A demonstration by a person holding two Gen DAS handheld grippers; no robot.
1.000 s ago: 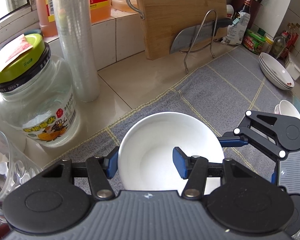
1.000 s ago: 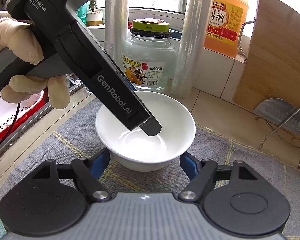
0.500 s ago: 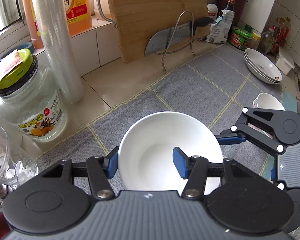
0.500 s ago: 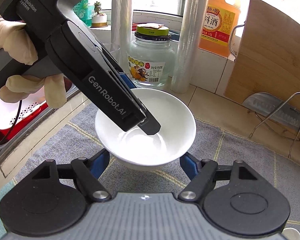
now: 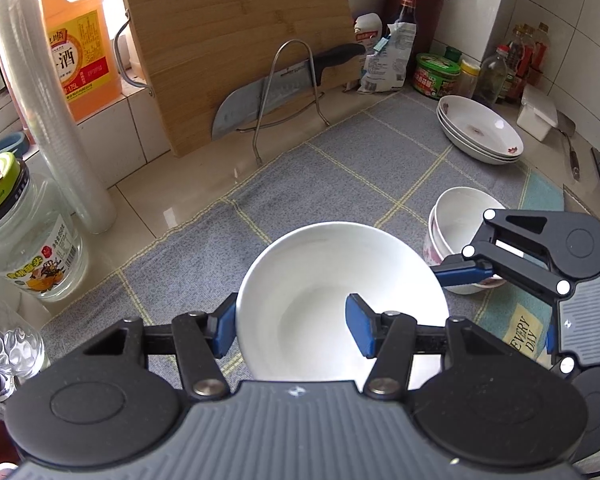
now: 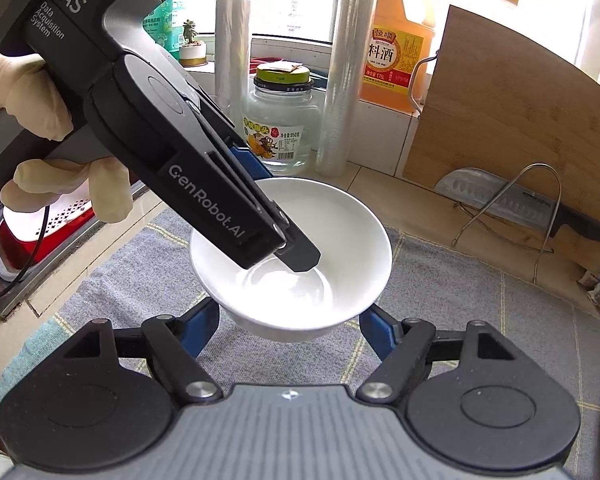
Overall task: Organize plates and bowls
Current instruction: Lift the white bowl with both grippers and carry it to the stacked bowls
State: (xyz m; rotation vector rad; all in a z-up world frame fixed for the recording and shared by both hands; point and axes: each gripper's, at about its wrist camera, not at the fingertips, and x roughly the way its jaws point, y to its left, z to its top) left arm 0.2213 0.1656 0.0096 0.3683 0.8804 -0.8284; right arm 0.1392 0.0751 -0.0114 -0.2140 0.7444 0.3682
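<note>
carrying white bowl (image 5: 340,292) between both grippers, lifted off grey mat (image 5: 340,168).
left gripper (image 5: 292,322) pinching rim, right gripper (image 6: 288,330) clamping base; now nearer stacked bowls (image 5: 460,224), likely nesting next.

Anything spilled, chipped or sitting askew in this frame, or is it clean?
Nothing stands out. The white bowl looks intact and empty, gripped by both the left gripper and right gripper. The bowl stack and plate stack sit tidily on the grey mat. No spills visible.
</note>
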